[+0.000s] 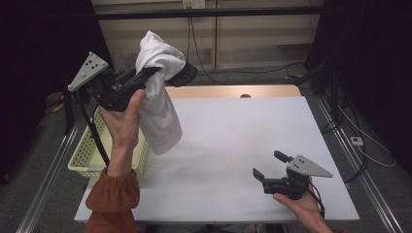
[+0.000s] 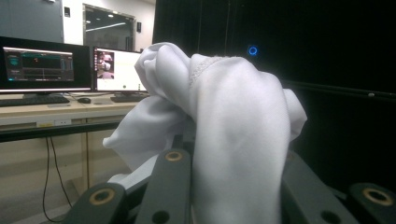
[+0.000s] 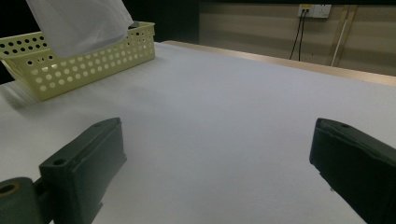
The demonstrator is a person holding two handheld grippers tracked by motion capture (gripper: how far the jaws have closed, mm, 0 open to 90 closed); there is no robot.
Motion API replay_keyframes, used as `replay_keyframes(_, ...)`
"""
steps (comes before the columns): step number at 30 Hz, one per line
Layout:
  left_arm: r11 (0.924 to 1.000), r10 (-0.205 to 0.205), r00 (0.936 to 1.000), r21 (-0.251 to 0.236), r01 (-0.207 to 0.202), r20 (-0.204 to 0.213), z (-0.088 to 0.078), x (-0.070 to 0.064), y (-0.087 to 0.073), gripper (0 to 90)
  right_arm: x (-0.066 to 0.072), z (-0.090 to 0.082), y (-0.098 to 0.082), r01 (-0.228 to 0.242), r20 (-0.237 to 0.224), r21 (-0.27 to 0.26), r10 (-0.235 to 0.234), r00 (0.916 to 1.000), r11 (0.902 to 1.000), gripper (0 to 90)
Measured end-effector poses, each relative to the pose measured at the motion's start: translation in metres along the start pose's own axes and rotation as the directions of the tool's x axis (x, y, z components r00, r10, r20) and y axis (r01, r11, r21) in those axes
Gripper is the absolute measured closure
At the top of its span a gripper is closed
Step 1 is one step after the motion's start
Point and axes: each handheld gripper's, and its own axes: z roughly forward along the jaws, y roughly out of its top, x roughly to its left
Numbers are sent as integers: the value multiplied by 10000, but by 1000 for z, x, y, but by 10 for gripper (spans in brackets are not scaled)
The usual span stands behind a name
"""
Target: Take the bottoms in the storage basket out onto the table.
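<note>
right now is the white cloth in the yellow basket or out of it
Out: the white cloth hangs bunched from the left gripper, lifted above the perforated yellow plastic basket.

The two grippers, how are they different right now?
The left gripper is lifted high above the table, while the right gripper sits low near the table. The left gripper is shut on a white cloth that hangs down beside the yellow basket; the right gripper is open with nothing between its jaws. Both are black, hand-held, and carry a grey three-cornered plate.
</note>
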Motion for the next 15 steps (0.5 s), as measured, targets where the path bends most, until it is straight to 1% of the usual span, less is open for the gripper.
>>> replay_keyframes(1, 9998, 143, 9999, 108, -143, 31, 1, -1, 0, 776, 0, 0, 0, 3, -5, 4, -3, 10000, 10000, 30)
replay_keyframes(2, 9999, 147, 9999, 90, -148, 53, 2, -2, 0, 777, 0, 0, 0, 23, 24, 29, -23, 10000, 10000, 30)
replay_keyframes(3, 9999, 118, 9999, 54, -118, 75, 3, -3, -1, 776, 0, 0, 0, 33, 9, 18, -33, 10000, 10000, 30)
replay_keyframes(10, 9997, 149, 9996, 205, -154, 237, 13, -8, -3, 777, 0, 0, 0, 7, -22, 3, -7, 10000, 10000, 30)
replay_keyframes(12, 9999, 53, 9995, 160, -58, 296, 15, -10, -4, 776, 0, 0, 0, 2, -38, 5, -2, 10000, 10000, 30)
replay_keyframes(14, 9997, 83, 9995, 230, -90, 310, 17, -11, -5, 777, 0, 0, 0, 24, -34, 12, -24, 10000, 10000, 30)
replay_keyframes(15, 9997, 25, 9994, 237, -33, 334, 19, -12, -6, 777, 0, 0, 0, 6, -57, 8, -6, 10000, 10000, 30)
